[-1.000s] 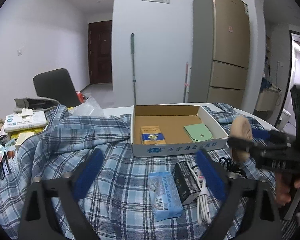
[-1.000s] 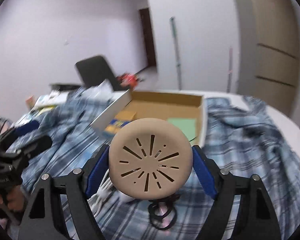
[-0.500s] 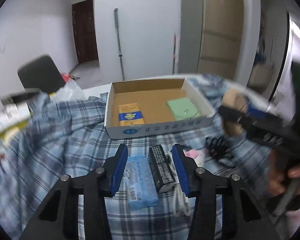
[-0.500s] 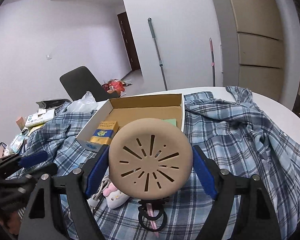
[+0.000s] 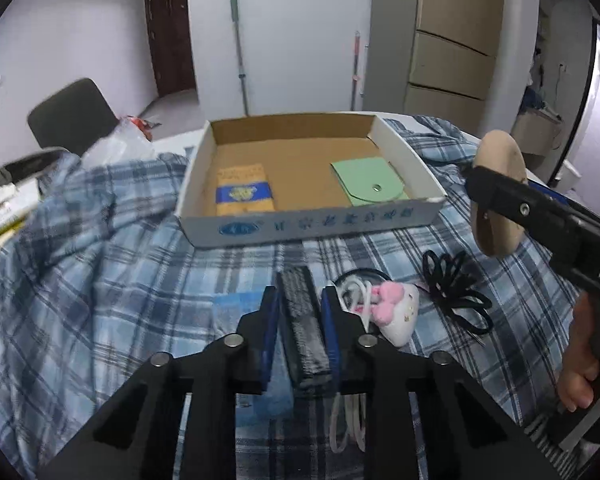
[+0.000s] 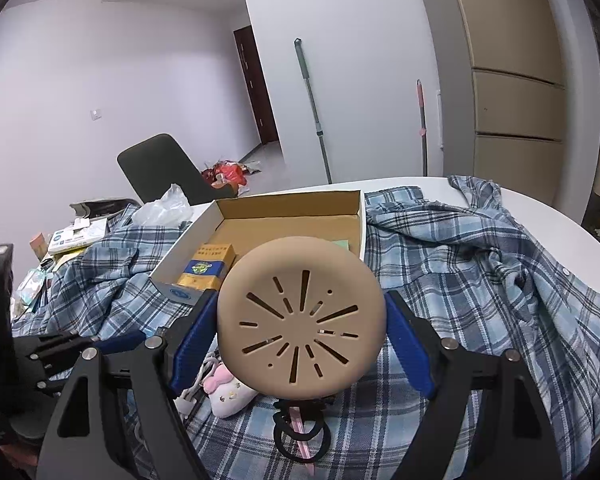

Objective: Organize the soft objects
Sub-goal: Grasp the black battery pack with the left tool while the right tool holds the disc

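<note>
Slotted tan disc (image 6: 300, 320) in right gripper (image 6: 300, 340); checked cloth (image 6: 460, 280) beneath.

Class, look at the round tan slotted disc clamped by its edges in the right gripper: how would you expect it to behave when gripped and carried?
The tan disc keeps its round shape between the right gripper pads, so it is probably fairly firm. It looks thin edge-on, so likely light. Set down on its edge, it might roll.

White walls (image 6: 360, 60), dark door (image 5: 168, 32), black chair (image 6: 160, 168), possibly beige fridge (image 5: 456, 36).
</note>
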The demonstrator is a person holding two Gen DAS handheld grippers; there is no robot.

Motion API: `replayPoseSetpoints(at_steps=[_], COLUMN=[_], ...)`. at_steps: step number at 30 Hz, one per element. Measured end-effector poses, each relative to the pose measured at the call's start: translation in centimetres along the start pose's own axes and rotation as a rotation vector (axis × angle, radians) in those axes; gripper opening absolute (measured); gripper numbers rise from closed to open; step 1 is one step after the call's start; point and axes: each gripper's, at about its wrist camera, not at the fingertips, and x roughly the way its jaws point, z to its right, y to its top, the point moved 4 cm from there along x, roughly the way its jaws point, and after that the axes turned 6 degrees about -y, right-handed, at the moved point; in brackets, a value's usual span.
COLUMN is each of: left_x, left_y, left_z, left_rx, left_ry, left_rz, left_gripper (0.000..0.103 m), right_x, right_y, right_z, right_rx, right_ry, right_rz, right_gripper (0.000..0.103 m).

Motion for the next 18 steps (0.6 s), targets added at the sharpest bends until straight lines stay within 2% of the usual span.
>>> replayPoseSetpoints(at_steps=[6, 18], left_x=[0.01, 0.46], left_y=[-0.09, -0.77], left_z=[-0.19, 0.16], left_rx=[-0.009, 0.039], left_ry=[-0.026, -0.016], left_rz=[0.008, -0.023], left_gripper=[0.02, 0.02], right_x=[0.22, 0.8], right_y=[-0.14, -0.47], right_z=[-0.38, -0.31], right_rx=[-0.021, -0.017], right_ry=[-0.001, 0.009], right_rz=[-0.007, -0.037], right_gripper=[0.08, 0.08])
